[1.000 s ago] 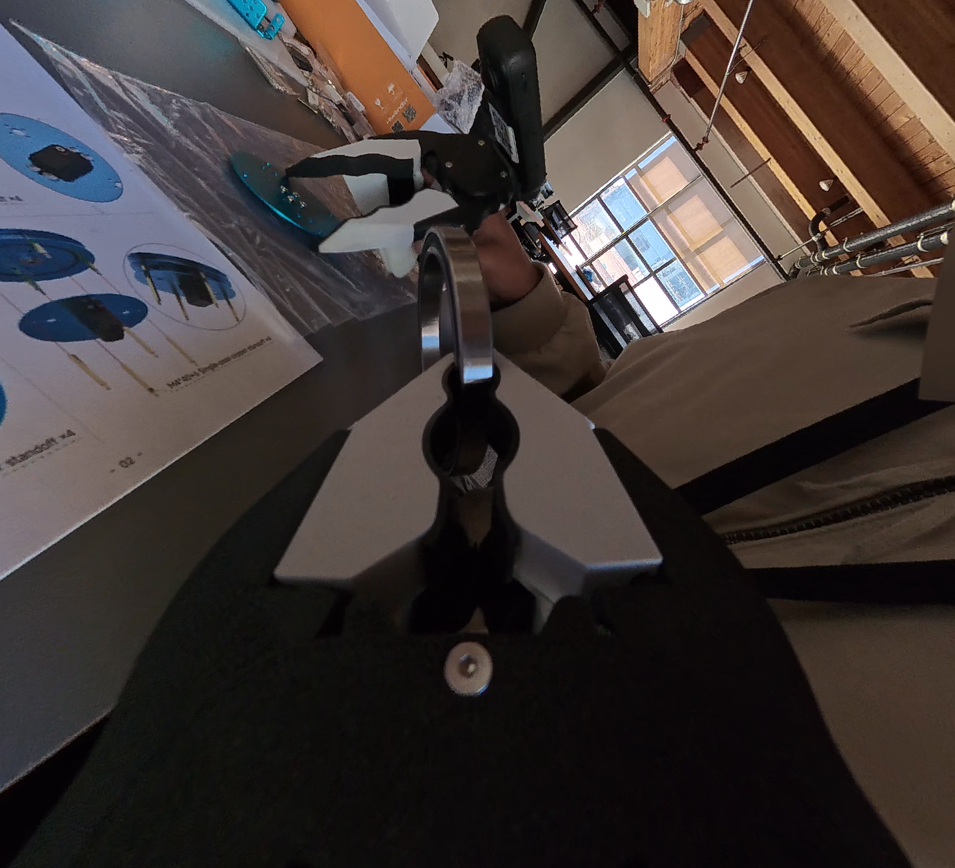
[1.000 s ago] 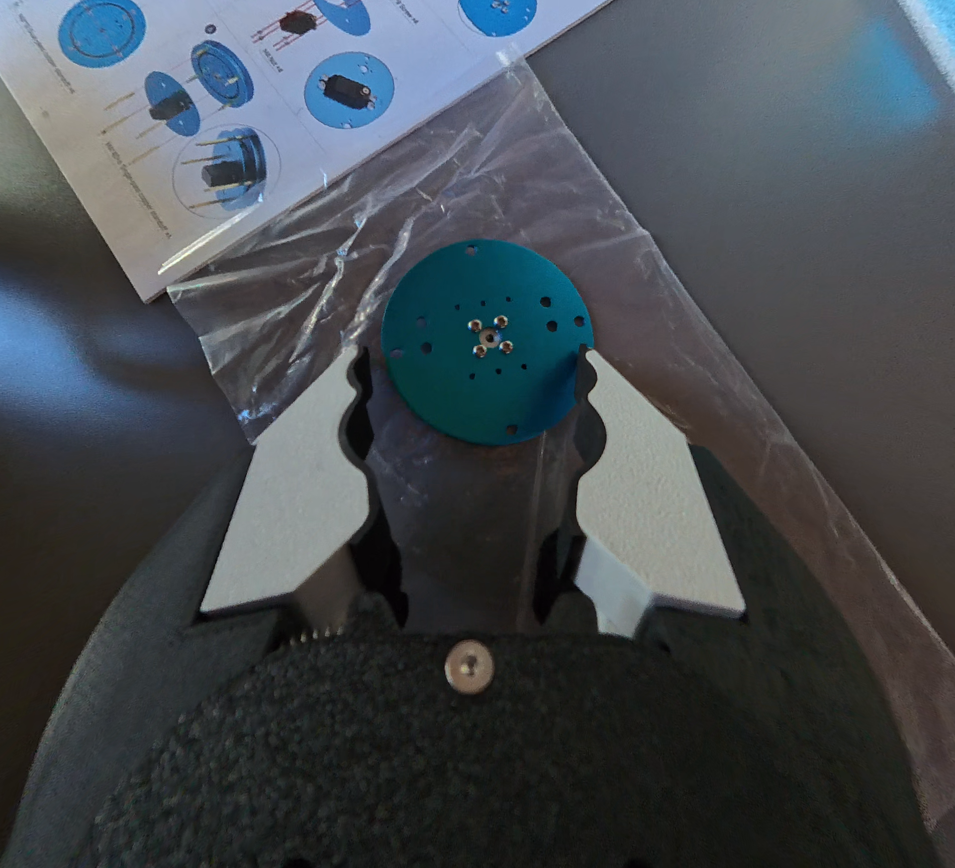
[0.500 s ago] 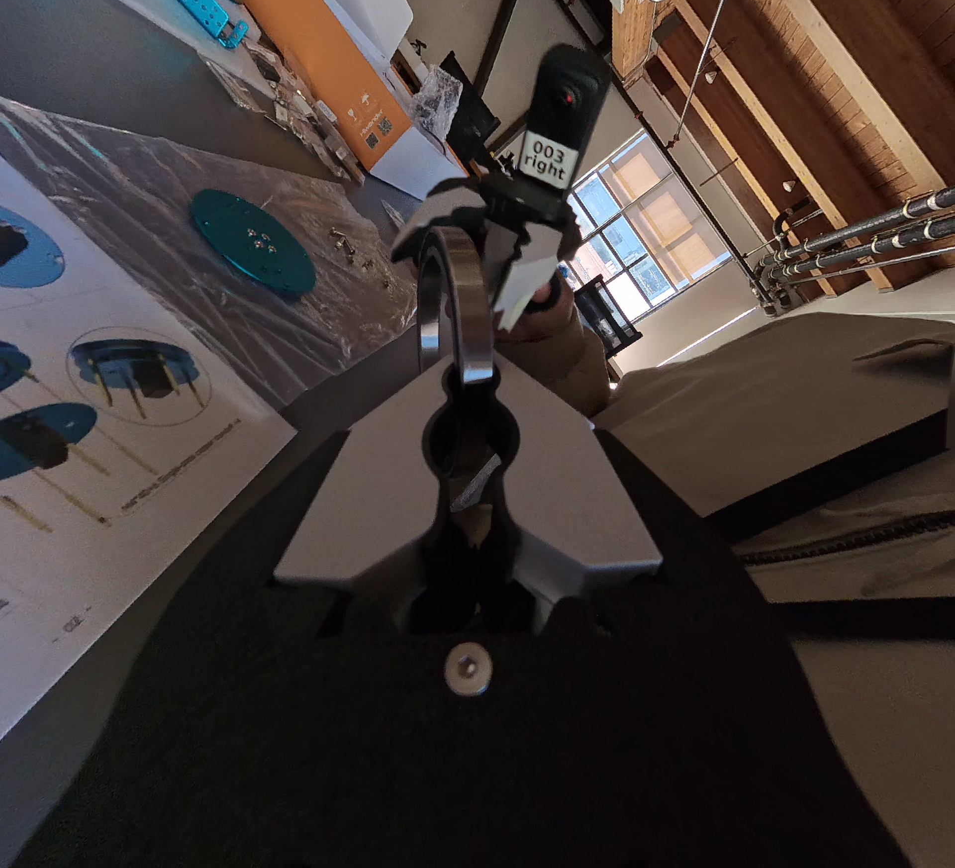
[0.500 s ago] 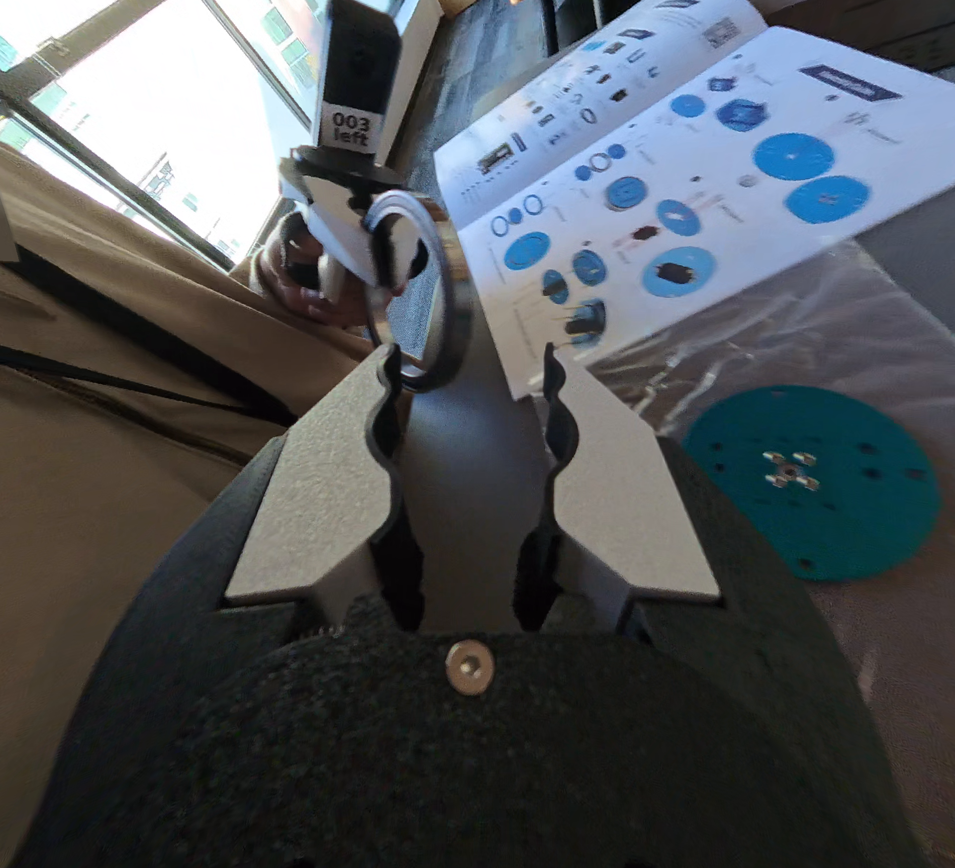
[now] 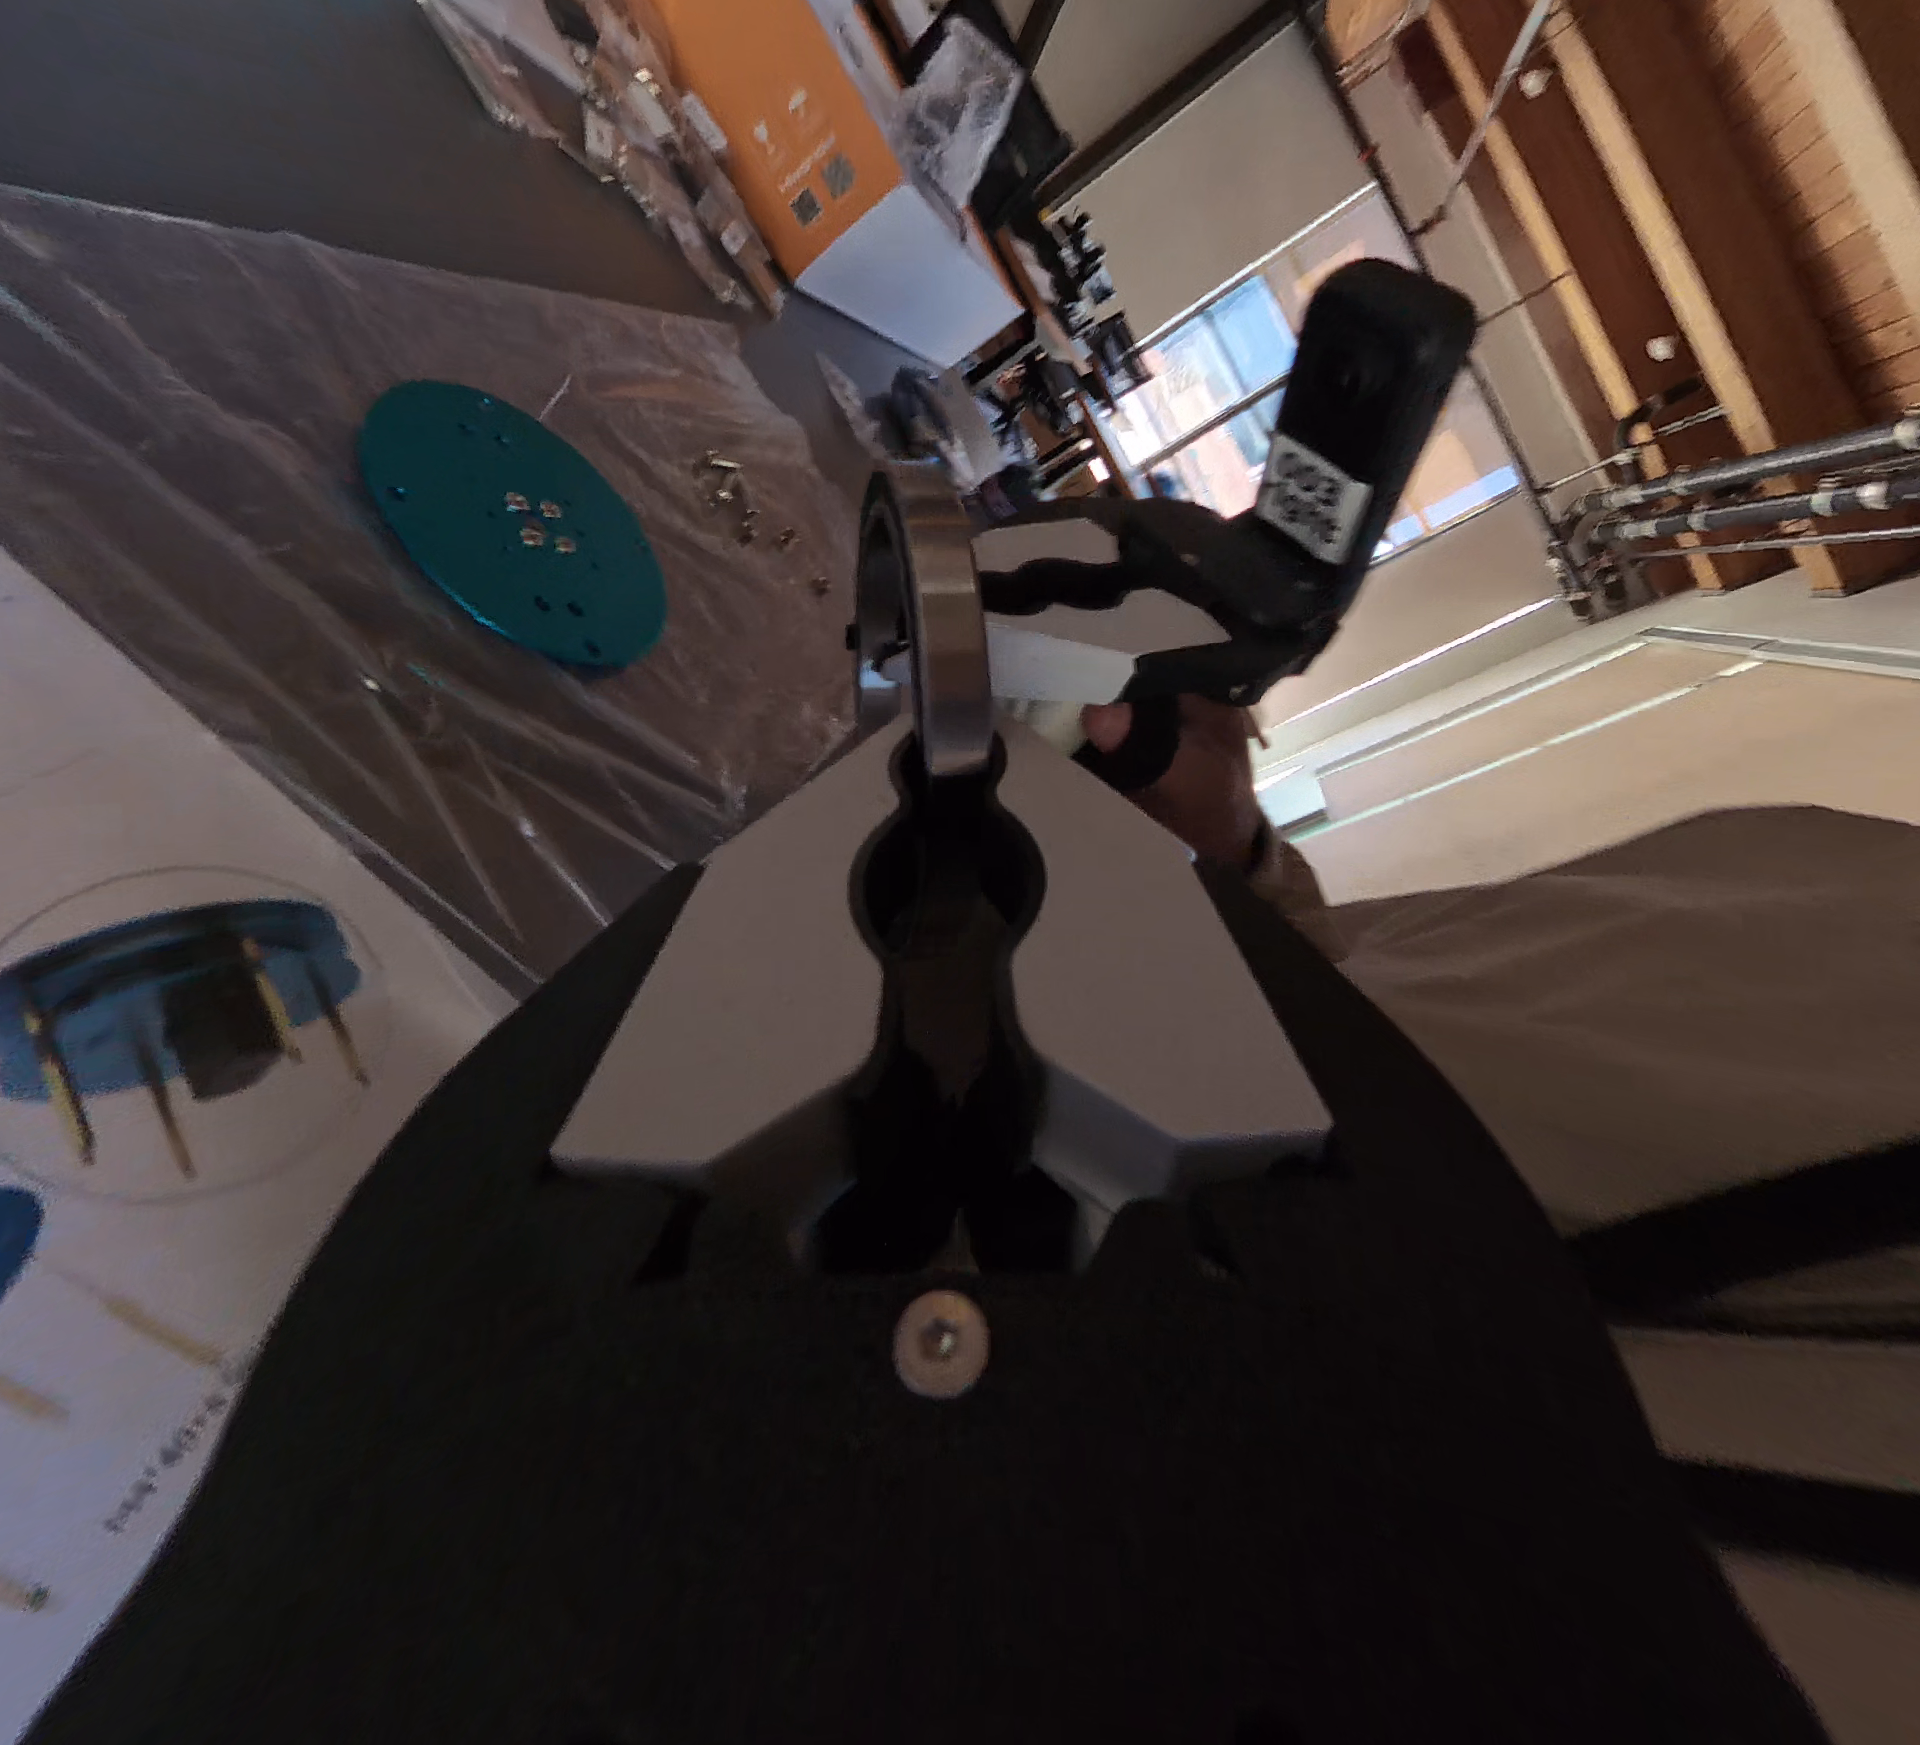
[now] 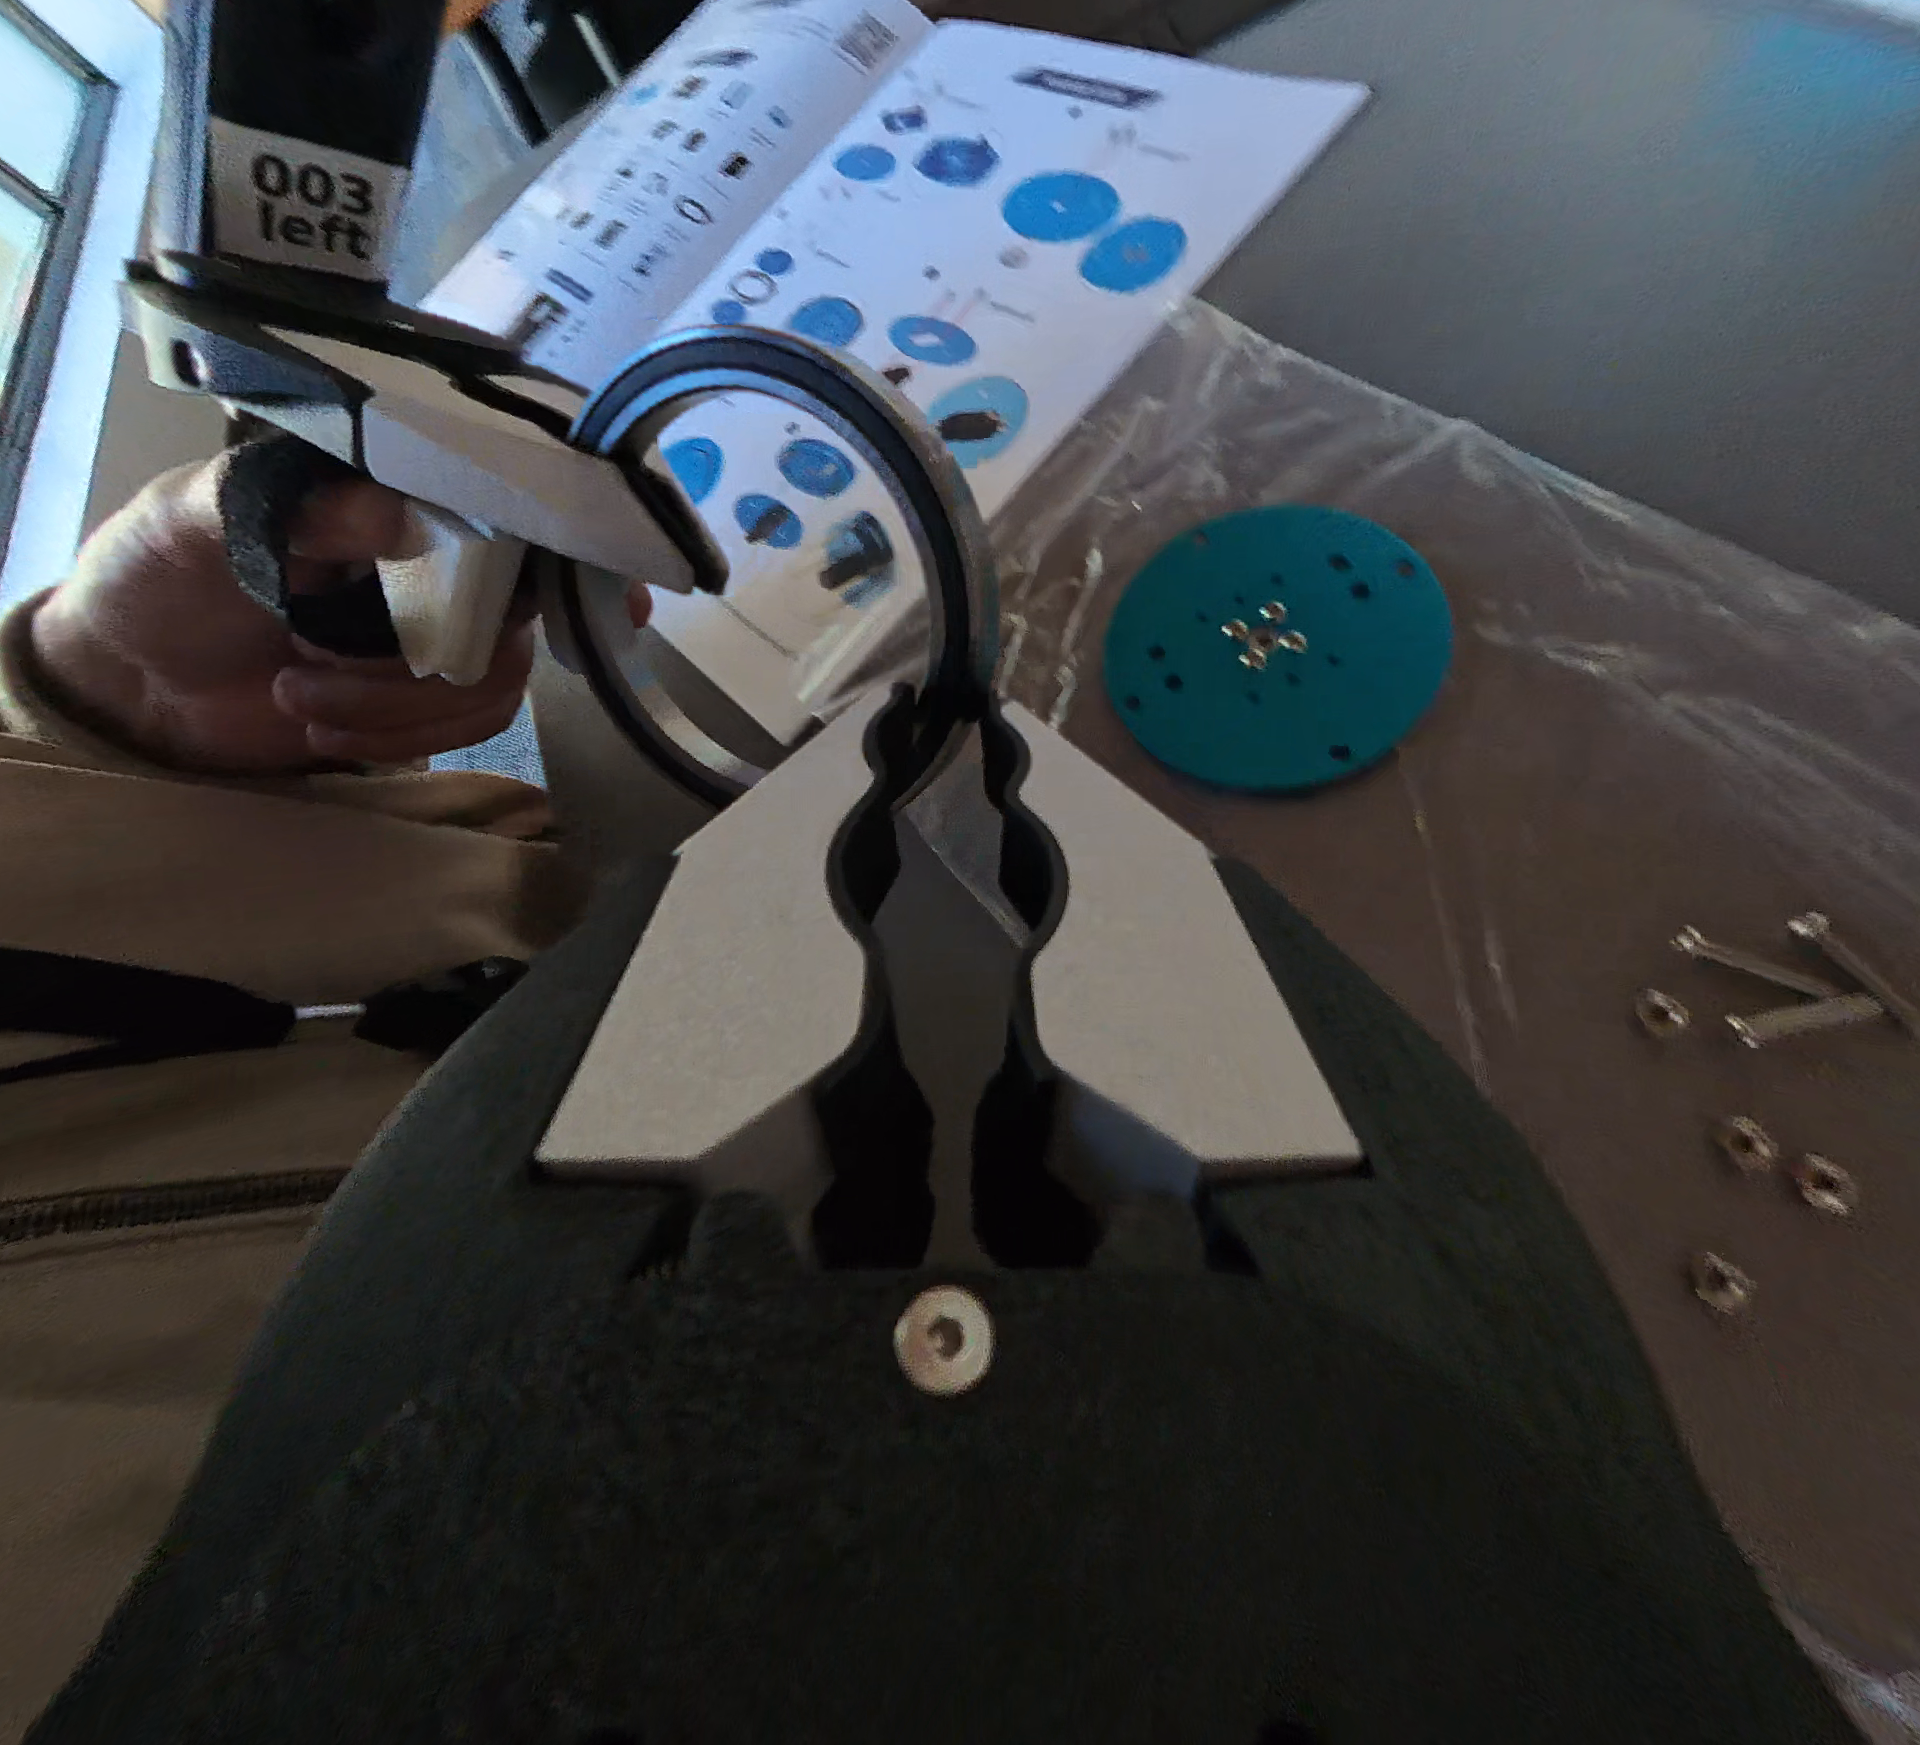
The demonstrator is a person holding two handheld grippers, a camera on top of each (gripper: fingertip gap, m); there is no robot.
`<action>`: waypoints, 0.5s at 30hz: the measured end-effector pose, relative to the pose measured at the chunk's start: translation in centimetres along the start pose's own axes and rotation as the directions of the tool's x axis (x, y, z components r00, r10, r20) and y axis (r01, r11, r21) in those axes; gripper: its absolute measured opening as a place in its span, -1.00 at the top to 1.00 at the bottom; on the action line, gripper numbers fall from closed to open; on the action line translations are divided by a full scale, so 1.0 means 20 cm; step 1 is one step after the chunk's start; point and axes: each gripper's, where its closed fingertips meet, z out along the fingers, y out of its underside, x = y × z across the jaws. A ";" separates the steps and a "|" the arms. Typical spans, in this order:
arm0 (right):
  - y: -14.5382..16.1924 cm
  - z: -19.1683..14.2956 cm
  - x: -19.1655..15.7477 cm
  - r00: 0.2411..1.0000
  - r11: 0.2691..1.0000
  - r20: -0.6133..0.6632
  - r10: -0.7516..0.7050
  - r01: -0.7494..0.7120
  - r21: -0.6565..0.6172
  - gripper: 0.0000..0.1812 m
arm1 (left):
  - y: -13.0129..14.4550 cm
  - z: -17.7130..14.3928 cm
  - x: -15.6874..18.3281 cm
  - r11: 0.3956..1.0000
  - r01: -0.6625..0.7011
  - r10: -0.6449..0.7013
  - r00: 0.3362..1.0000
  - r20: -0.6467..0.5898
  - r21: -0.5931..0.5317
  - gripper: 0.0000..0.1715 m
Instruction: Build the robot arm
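Note:
A silver metal ring (image 5: 940,625) with a dark inner edge is held in the air by both grippers. My left gripper (image 5: 940,750) is shut on the ring's near rim. In the right wrist view my right gripper (image 6: 935,721) is shut on the lower right rim of the ring (image 6: 940,490). The left gripper (image 6: 634,490) grips its upper left side there. In the left wrist view the right gripper (image 5: 1039,620) reaches in from the right behind the ring. A teal round plate (image 6: 1278,646) with holes lies flat on the plastic sheet, apart from both grippers.
A clear plastic sheet (image 6: 1558,656) covers the grey table. Loose screws and nuts (image 6: 1766,1020) lie on it to the right. An open instruction booklet (image 6: 935,168) lies behind. An orange and white box (image 5: 769,33) and small parts stand at the far table edge. Tip to tip, the grippers are about 5 cm apart.
My right gripper rose from over the teal plate, swung toward the ring and closed on its rim. The left gripper kept hold of the ring and turned a little.

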 end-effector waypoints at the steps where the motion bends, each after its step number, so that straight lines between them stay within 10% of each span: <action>1: 0.01 -0.01 0.03 1.000 1.000 -0.021 0.006 -0.006 -0.016 0.87 | 0.00 0.03 -0.04 1.000 -0.009 0.010 0.999 0.036 -0.022 0.96; 15: 0.01 -0.04 0.43 0.974 0.970 -0.197 0.113 -0.152 -0.192 0.88 | -0.07 0.30 -0.41 0.839 -0.193 0.397 0.857 0.329 -0.509 0.95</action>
